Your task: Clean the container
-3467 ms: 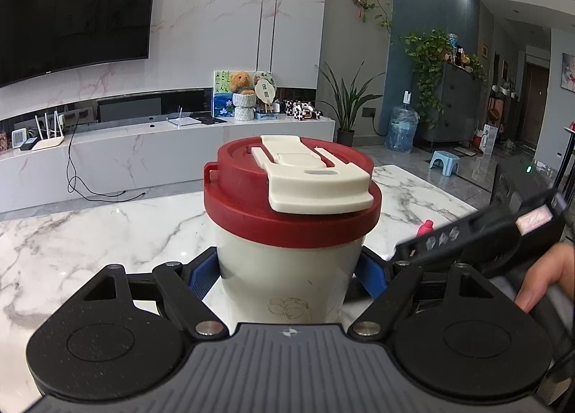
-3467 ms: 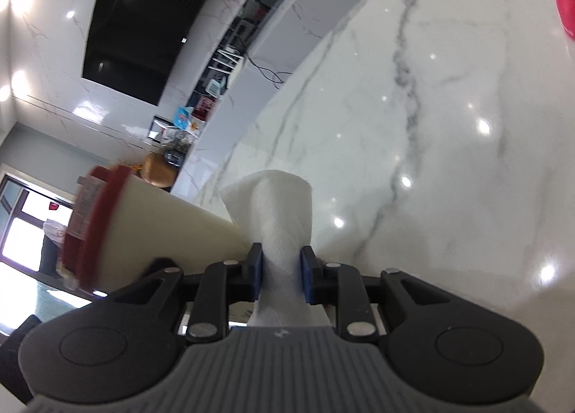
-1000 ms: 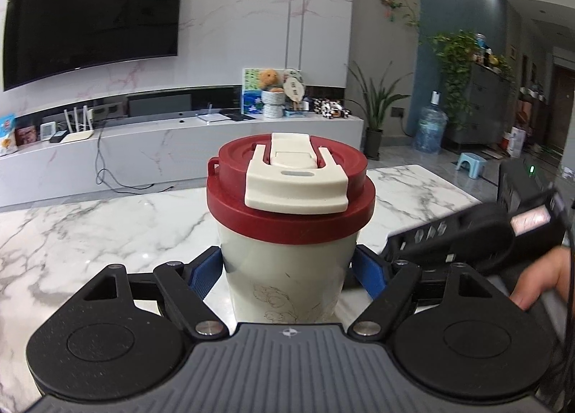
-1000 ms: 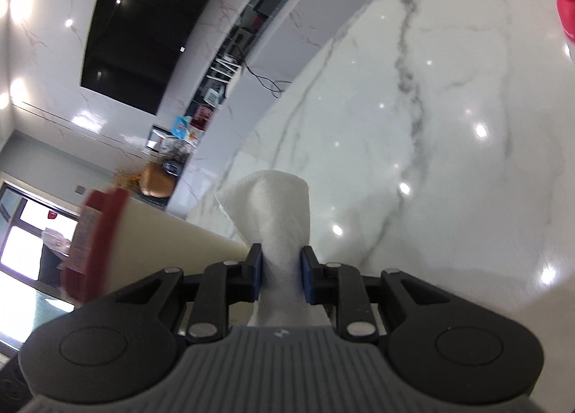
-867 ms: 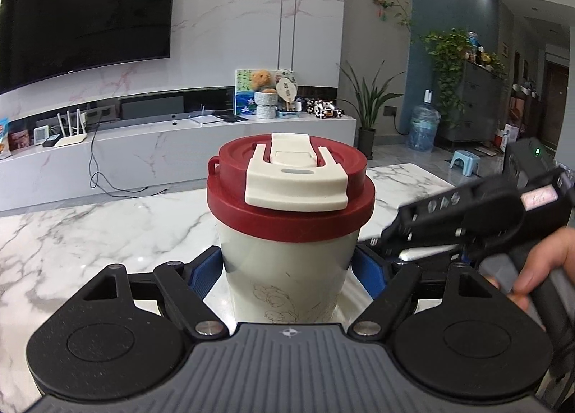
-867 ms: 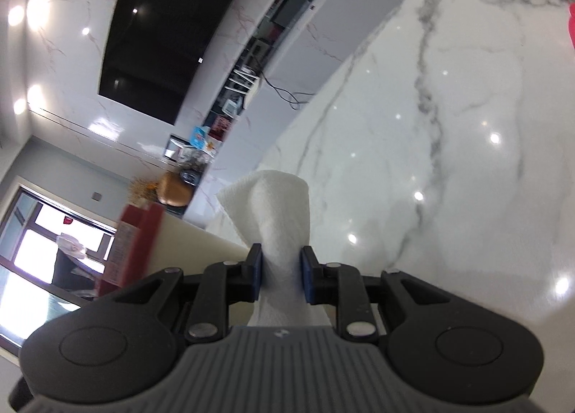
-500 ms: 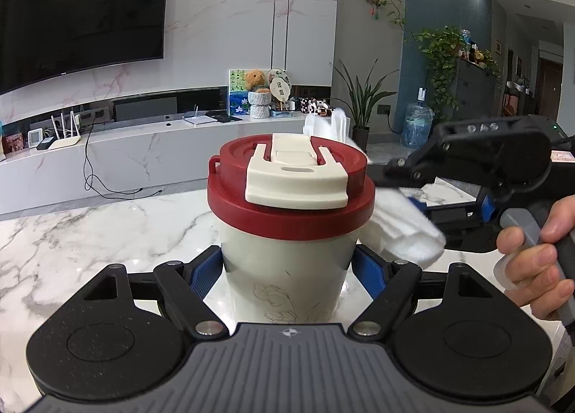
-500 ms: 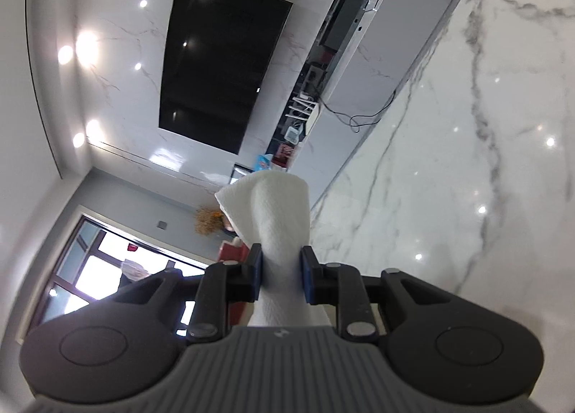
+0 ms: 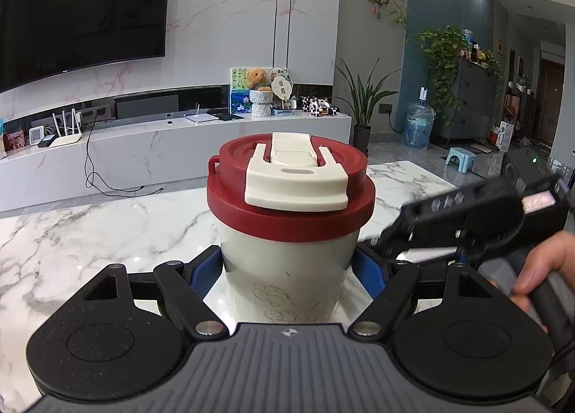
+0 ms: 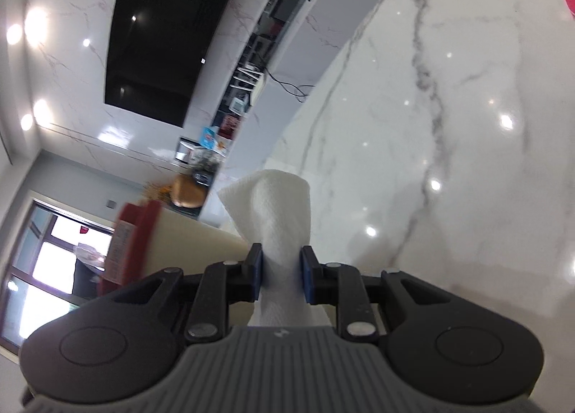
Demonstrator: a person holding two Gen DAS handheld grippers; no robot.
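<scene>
On the tabletop (image 9: 90,229): cream container (image 9: 287,269) with red lid (image 9: 291,211), stood upright.
Left gripper (image 9: 287,269): clamped on container.
Right gripper (image 10: 282,278): paper towel (image 10: 276,211) pinched beside container.

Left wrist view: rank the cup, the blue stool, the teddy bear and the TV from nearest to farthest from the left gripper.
1. Cup, cream with a red lid, clamped in the left gripper's jaws.
2. Blue stool, on the floor beyond the marble table, to the right.
3. Teddy bear, on the long console against the far wall.
4. TV, on the wall above the console, upper left.
</scene>
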